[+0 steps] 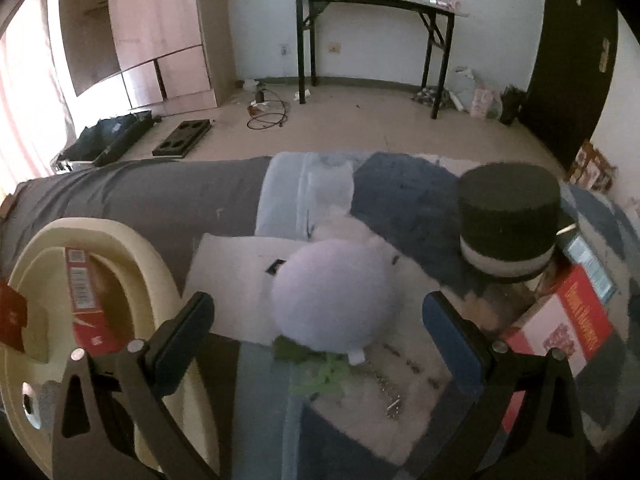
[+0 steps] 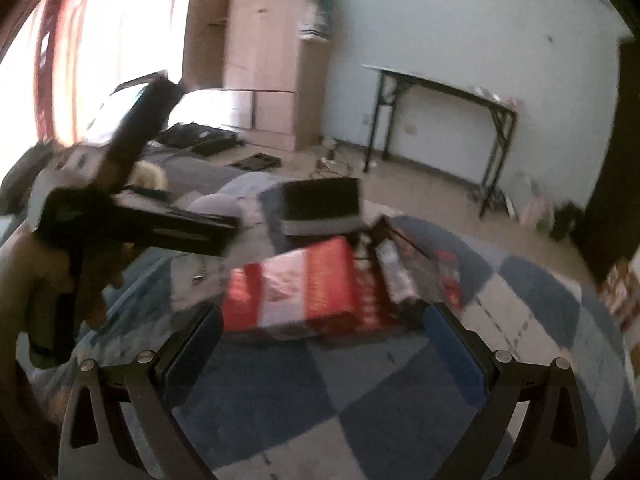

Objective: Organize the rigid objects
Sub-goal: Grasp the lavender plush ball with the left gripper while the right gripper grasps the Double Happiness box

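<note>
Over the checked blanket [image 2: 320, 408] your right gripper [image 2: 322, 344] hovers with jaws apart before the red box [image 2: 300, 292], while your left gripper [image 1: 318, 336] gapes around the lavender ball [image 1: 334, 294], beside the cream basin [image 1: 132, 248].

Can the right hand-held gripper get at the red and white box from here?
Probably yes: the right hand-held gripper is open, and the red and white box lies straight ahead with nothing between.

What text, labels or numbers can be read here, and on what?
None legible.
Red box in the cream basin: barcode, digits too small.
Red-and-white box: yellow lettering, blurred.
Jar: no text visible.
Right wrist view: motion-blurred throughout.
</note>
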Motion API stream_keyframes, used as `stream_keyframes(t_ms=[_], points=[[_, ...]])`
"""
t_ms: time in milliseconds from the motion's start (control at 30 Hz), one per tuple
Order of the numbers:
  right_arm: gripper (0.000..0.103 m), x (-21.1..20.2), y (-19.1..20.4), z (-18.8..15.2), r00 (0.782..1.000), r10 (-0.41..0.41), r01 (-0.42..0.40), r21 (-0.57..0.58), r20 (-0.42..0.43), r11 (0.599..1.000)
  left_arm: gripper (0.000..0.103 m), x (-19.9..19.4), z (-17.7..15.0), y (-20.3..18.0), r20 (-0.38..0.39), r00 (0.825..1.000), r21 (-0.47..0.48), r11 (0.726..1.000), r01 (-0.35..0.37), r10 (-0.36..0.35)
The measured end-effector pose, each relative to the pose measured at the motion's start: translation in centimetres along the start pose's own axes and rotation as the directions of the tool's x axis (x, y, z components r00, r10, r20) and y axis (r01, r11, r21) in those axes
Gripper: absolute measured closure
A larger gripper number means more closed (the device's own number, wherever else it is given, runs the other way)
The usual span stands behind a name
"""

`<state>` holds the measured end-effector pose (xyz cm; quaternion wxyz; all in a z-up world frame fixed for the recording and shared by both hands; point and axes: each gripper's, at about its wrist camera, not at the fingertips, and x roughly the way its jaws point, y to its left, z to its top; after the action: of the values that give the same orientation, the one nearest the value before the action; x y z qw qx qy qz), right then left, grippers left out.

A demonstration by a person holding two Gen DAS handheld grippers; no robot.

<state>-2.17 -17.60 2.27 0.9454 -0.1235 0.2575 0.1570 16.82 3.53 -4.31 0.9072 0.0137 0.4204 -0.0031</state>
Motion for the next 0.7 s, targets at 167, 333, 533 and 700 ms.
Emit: stream_keyframes(t_ms=[167,333,533,700], points=[[0.0,1.5,1.4,-0.4,0.999,-0.033,0.033,-0.058,0.006,0.998,0.0,1.3,-0.3,-0.2,-0.016,1.0,-0.023,1.0,0.021,-0.022],[0.001,2.5,1.1,-0.3,0.999,0.019,-0.021,-0.039,-0.03,0.999,0.0,1.6,-0.6,-0.5,-0.025,0.999,-0.027,0.999,0.045,-0.045],[0.001,2.1,1.0,0.3,0.999,0.014,-0.017,-0.06,-0.038,0.998,0.0,1.2,-0.6,-0.3,-0.031,0.996,-0.049,0.995,0.082,-0.084],[0.001,2.7,2.4,0.4,0.997,-0.017,0.007,-0.144,-0.071,0.989,0.0,1.2,-0.6,-0.3,-0.029,0.996,-0.051,0.995,0.087,-0.088]])
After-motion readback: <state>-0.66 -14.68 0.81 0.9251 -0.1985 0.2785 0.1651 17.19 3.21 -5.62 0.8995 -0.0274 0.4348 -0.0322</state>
